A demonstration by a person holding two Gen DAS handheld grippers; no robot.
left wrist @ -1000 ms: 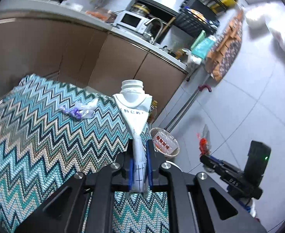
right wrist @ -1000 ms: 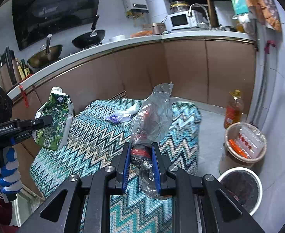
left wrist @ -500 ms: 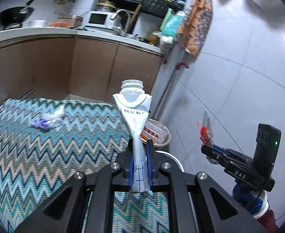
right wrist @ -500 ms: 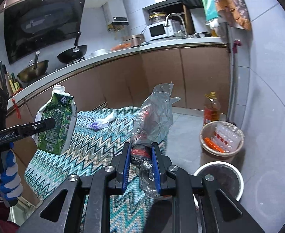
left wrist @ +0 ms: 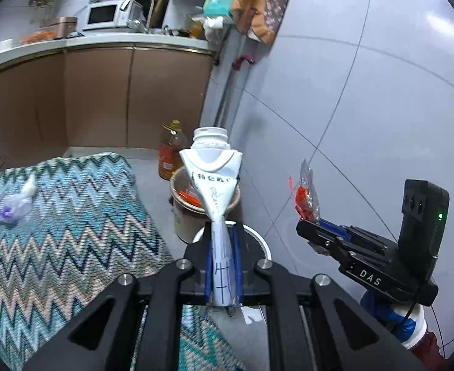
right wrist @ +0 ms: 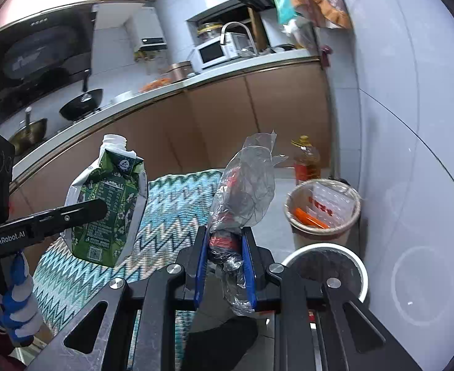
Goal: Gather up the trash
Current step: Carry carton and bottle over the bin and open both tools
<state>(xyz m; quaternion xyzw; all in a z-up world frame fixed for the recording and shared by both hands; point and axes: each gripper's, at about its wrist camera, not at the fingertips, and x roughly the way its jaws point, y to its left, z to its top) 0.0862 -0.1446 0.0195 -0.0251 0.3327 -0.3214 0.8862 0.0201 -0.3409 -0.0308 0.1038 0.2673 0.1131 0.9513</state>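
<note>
My left gripper is shut on a flattened green-and-white carton, held upright in the air over the white-rimmed bin; the carton also shows in the right wrist view. My right gripper is shut on a crumpled clear plastic wrapper with red inside, held beside the white-rimmed bin; the wrapper also shows in the left wrist view. A small purple-and-clear wrapper lies on the zigzag cloth.
A brown wastebasket with trash in it stands behind the white bin, against the tiled wall. An oil bottle stands on the floor by the brown cabinets. The counter above holds a microwave and pans.
Both grippers have swung right, away from the cloth-covered table and toward the bins, each still holding its trash. The bins now sit nearer the middle of both views.
</note>
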